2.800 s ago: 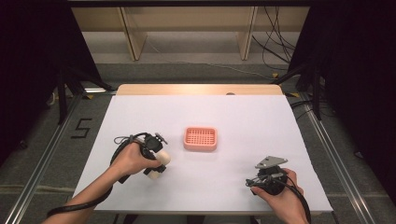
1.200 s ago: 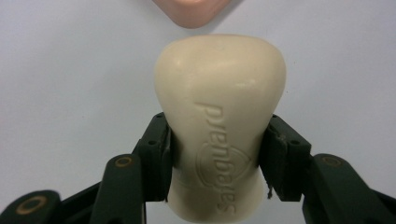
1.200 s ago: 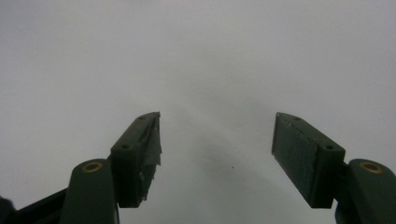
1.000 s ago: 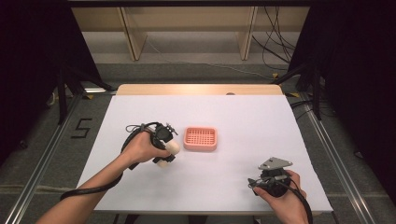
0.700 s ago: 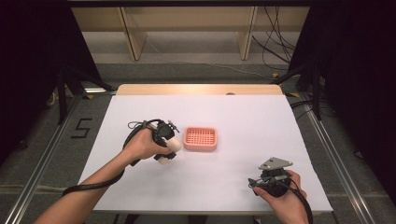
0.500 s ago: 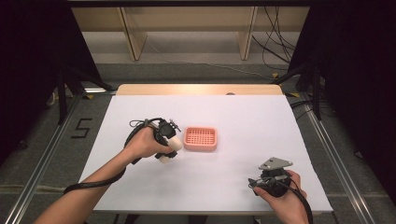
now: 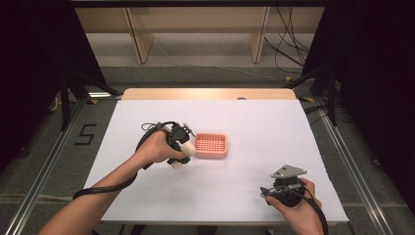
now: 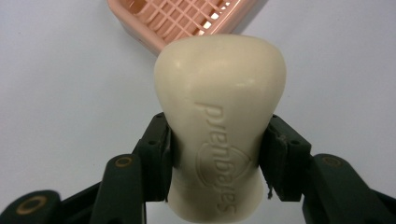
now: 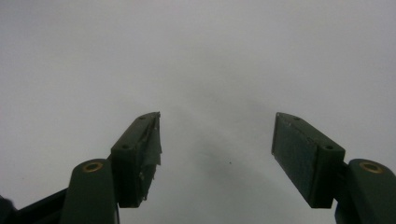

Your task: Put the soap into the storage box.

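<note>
The left gripper (image 7: 180, 149) is clamped on a cream bar of soap (image 8: 219, 116). In the left gripper view the two black jaws press against the bar's narrow waist from either side, and the wider end of the soap stands out past the jaw tips. Embossed lettering runs along the face turned to the camera. The bar hides most of the gap between the jaws, and its far end overlaps the near corner of a pink dish (image 8: 187, 21), whose grid floor shows just beyond it.

In the high view the left hand (image 7: 157, 147) holds the gripper over the white table (image 7: 244, 122), left of centre. The soap (image 7: 182, 155) sticks out from the gripper just beside the left edge of the dish (image 7: 211, 145). Whether the soap touches the dish cannot be told from here. The dish lies flat near the middle of the table.

The right gripper (image 9: 215, 140) has its jaws apart, with nothing between them but bare table. The high view places the right gripper (image 7: 286, 183) near the table's front right corner, well apart from soap and dish.
</note>
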Tool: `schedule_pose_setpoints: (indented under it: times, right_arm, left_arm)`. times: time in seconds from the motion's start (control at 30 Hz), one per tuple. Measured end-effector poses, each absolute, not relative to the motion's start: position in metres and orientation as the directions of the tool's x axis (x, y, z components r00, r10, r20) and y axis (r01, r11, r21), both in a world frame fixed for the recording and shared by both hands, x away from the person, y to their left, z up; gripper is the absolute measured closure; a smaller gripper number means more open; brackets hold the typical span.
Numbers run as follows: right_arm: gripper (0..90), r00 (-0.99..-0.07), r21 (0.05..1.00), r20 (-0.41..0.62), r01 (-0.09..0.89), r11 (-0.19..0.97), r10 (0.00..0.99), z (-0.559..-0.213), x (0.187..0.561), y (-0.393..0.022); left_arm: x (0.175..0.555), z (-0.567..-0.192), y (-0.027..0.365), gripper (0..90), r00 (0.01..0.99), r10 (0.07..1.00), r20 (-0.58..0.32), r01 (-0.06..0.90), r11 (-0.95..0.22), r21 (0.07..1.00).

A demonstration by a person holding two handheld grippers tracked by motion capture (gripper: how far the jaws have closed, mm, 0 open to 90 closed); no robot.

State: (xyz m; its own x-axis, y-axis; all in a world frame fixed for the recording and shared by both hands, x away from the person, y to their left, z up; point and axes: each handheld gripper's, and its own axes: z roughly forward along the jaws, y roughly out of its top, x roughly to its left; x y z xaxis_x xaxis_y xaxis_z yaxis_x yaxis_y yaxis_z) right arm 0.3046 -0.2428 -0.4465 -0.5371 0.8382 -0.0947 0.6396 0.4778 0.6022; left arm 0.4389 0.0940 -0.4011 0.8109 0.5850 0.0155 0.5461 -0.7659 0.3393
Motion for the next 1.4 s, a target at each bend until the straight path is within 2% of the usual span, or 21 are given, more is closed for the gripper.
schedule_pose_setpoints:
  times: [0.47, 0.63, 1.4]
  right_arm:
    - [33.6, -0.546, 0.601, -0.106, 0.630, 0.491, 0.831, -0.448, 0.306, -0.244]
    - [33.6, -0.529, 0.600, -0.081, 0.651, 0.466, 0.844, -0.448, 0.305, -0.242]
    - [33.5, -0.528, 0.605, -0.091, 0.644, 0.468, 0.844, -0.447, 0.304, -0.245]
  left_arm:
    - [0.446, -0.400, 0.088, 49.3, 0.832, 0.553, 0.037, 0.512, -0.793, 0.331]
    - [0.451, -0.398, 0.084, 49.3, 0.841, 0.539, 0.045, 0.496, -0.801, 0.336]
    - [0.466, -0.400, 0.070, 49.3, 0.851, 0.522, 0.063, 0.478, -0.818, 0.321]
